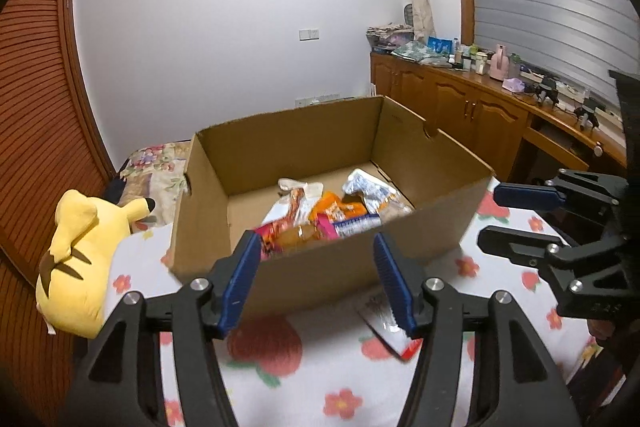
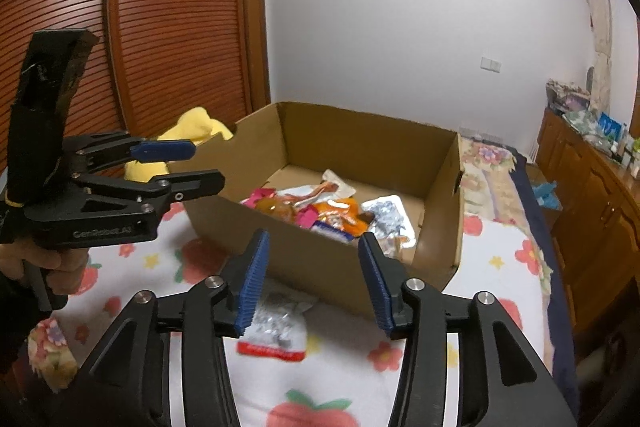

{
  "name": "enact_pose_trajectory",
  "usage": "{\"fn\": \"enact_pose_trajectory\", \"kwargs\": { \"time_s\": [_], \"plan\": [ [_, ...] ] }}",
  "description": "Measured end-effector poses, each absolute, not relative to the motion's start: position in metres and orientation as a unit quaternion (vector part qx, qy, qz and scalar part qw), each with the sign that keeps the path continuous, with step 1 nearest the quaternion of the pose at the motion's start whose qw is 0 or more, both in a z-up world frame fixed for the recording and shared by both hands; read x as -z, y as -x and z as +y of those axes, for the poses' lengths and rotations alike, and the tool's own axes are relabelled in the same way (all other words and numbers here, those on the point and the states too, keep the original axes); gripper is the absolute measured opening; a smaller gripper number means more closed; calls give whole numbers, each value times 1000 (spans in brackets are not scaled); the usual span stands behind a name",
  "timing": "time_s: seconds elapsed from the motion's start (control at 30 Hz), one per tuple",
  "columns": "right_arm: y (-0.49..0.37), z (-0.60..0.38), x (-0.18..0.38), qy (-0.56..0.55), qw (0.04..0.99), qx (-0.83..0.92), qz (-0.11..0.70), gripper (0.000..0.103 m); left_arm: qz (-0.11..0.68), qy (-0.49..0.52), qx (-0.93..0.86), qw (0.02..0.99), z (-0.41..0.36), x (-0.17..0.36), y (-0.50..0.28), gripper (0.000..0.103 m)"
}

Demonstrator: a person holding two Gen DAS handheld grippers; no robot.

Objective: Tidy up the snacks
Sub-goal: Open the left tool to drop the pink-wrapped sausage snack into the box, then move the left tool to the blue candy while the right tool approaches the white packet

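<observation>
An open cardboard box (image 1: 304, 267) stands on the bed and holds several snack packets (image 1: 332, 211); it also shows in the right wrist view (image 2: 320, 259), with the packets (image 2: 328, 211) inside. One white and red snack packet (image 2: 276, 331) lies on the bedspread in front of the box; it also shows in the left wrist view (image 1: 390, 331). My left gripper (image 1: 316, 283) is open and empty, just before the box's near wall; it also shows in the right wrist view (image 2: 192, 165). My right gripper (image 2: 314, 283) is open and empty above the loose packet; it also shows in the left wrist view (image 1: 492, 215).
A yellow plush toy (image 1: 80, 255) lies left of the box. The strawberry-print bedspread (image 1: 340, 387) covers the bed. A wooden cabinet (image 1: 472, 107) with clutter runs along the right. A slatted wooden wardrobe (image 2: 160, 27) stands on the left.
</observation>
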State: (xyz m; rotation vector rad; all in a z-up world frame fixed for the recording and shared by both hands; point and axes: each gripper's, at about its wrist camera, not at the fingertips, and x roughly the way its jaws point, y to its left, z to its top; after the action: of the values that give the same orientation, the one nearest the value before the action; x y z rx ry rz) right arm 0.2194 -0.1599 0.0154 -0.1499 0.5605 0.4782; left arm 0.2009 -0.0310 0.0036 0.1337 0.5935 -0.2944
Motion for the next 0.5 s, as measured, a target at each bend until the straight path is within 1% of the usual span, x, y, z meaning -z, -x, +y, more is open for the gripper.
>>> {"fn": "enact_pose_trajectory", "kwargs": {
  "time_s": [0.3,0.5],
  "plan": [
    [-196,-144,14,76,922,-230,303,51,311,-57,143,938,-13,24,-160,61],
    [-198,-133,40,80,911,-228,334,54,345,-43,138,928,0,62,-145,62]
  ]
}}
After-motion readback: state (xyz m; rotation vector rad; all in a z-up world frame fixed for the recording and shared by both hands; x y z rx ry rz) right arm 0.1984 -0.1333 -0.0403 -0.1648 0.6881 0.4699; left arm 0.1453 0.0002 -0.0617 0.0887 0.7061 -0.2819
